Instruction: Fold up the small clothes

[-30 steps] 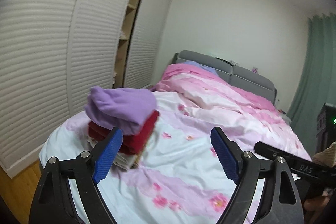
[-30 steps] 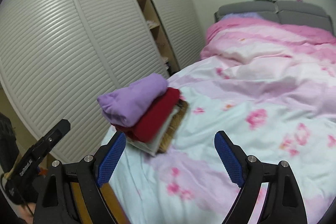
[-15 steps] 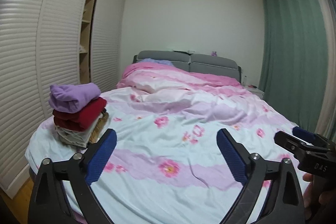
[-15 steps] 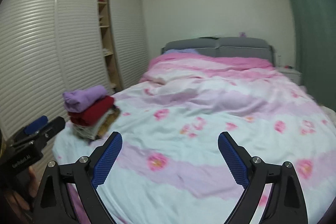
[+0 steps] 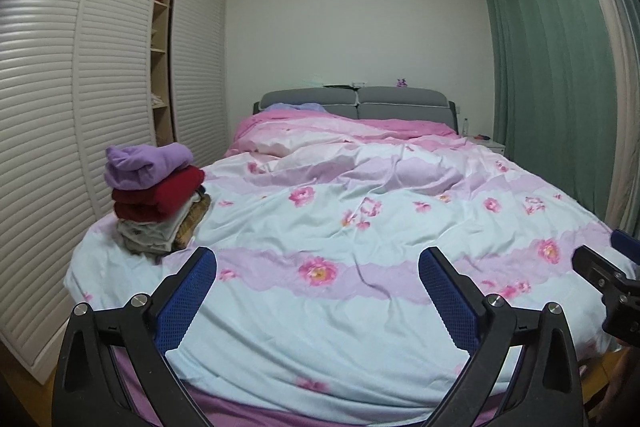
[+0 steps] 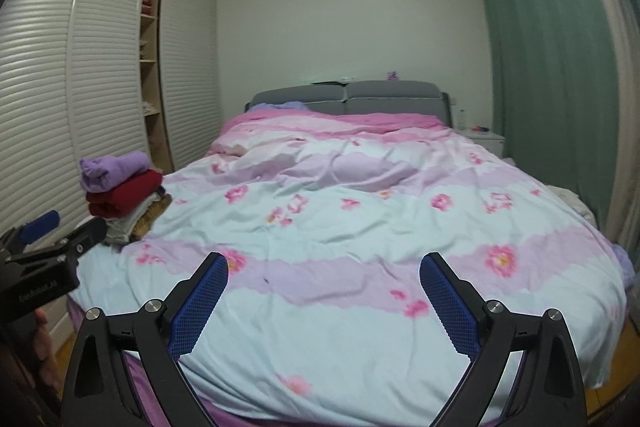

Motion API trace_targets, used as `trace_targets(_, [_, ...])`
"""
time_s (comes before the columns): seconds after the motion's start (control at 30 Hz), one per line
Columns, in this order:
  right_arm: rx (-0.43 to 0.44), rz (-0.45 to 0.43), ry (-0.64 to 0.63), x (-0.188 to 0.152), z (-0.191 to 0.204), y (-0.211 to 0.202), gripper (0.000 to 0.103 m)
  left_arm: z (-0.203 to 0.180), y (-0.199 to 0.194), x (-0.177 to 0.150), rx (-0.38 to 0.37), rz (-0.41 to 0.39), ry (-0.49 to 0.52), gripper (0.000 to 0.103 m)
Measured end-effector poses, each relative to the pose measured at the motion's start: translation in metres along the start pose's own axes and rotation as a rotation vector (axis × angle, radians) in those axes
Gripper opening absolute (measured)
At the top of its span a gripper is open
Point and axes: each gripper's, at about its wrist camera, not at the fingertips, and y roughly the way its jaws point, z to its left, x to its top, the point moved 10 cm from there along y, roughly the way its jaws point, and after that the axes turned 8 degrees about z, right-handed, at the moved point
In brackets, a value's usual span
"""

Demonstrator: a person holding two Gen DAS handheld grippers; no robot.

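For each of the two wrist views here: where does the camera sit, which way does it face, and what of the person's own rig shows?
Left wrist: on the left gripper, at the bed's foot, facing the headboard; the right gripper shows at right.
Right wrist: on the right gripper, same facing; the left gripper and a hand show at left.
Shared: floral duvet, folded clothes stack, green curtain. Both grippers are open and hold nothing.

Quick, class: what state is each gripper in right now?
Left gripper: open, holding nothing, fingers just opened wider.
Right gripper: open, holding nothing, fingers just opened wider.
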Motion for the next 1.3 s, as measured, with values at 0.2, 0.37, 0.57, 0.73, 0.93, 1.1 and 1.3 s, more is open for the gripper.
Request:
trace_targets(0.2, [-0.055,0.013,-0.009,-0.021,-0.013,-0.009,0.098,0.01,-0.003,-0.028,0.036,-0.003,0.005,0.103])
trace_targets(0.37, [-0.09,0.01,0.001,-0.03,-0.023,-0.018,0.098,0.013,0.003,-0.051,0.021,0.047,-0.005,0.103])
trace_targets(0.57, [-0.094,0.036,-0.001,-0.042,-0.022,-0.02,0.098,0.011,-0.002,-0.059,0.033,0.023,0.022,0.103])
trace_targets(0.73, [-0.089,0.041,-0.007,-0.043,-0.022,-0.02,0.098,0.016,-0.003,-0.059,0.032,0.021,0.006,0.103])
trace_targets(0.93, [-0.088,0.041,-0.005,-0.043,-0.022,-0.02,0.098,0.014,-0.005,-0.059,0.027,0.017,0.015,0.103])
trace_targets(1.1, [-0.089,0.04,-0.007,-0.044,-0.022,-0.02,0.098,0.013,-0.005,-0.059,0.026,0.018,0.017,0.103])
trace_targets(1.3, [-0.081,0.048,-0.001,-0.044,-0.023,-0.019,0.098,0.013,-0.005,-0.059,0.026,0.02,0.015,0.103])
